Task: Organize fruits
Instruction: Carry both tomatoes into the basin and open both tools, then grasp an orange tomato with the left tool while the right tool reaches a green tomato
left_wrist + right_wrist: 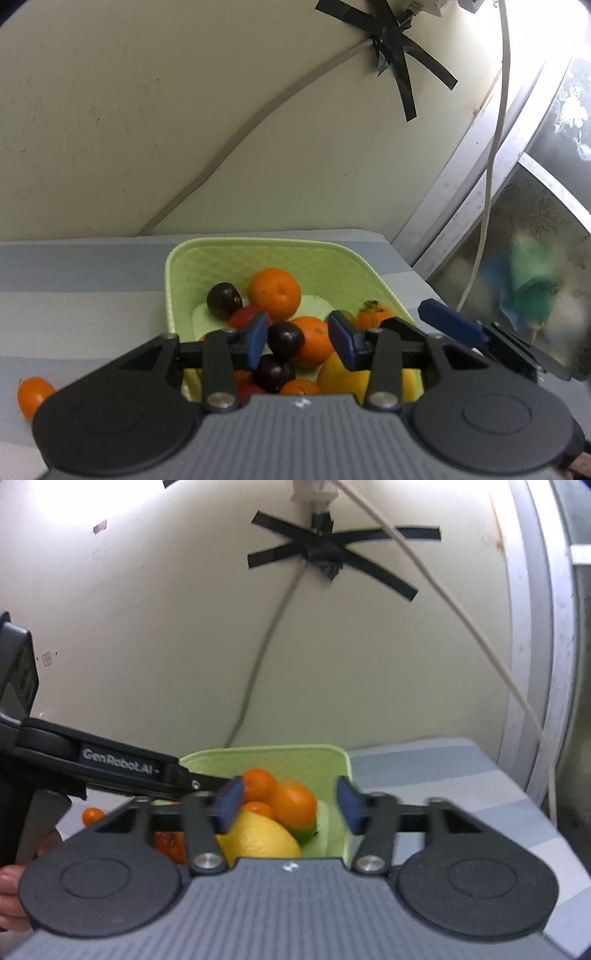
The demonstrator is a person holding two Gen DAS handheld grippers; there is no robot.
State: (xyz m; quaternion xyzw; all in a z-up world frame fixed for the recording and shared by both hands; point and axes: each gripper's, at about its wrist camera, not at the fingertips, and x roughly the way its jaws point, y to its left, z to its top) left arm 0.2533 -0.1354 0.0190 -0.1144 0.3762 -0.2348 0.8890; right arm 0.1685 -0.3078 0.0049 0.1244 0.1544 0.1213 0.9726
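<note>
From the left wrist view, the left gripper [298,338] is hovering over the near end of a pale green basket [177,266], its blue pads standing a little apart with nothing pinched between them. The basket is sitting on a blue-and-grey striped cloth [85,280] close to a cream wall [147,110]. Fruit is filling it: a large orange [274,293] toward the back, a dark plum [224,300] just to its left, a second orange [314,339] behind the pads, a yellow lemon [341,374] at the near right, and a small persimmon [373,313] against the right wall. One small orange fruit [33,395] is lying outside on the cloth, off to the left. The right gripper [452,325] is poking in from the right edge.

From the right wrist view, the right gripper [290,805] is hanging above the basket's [332,755] near right corner, pads wide apart and gripping nothing. Below them, the lemon [258,834] and two oranges [293,806] are lying inside. The left gripper's arm [118,766] is reaching across from the left, and the stray small fruit [92,815] is showing beneath it. Black tape [325,550] is crossing a cable on the wall.
</note>
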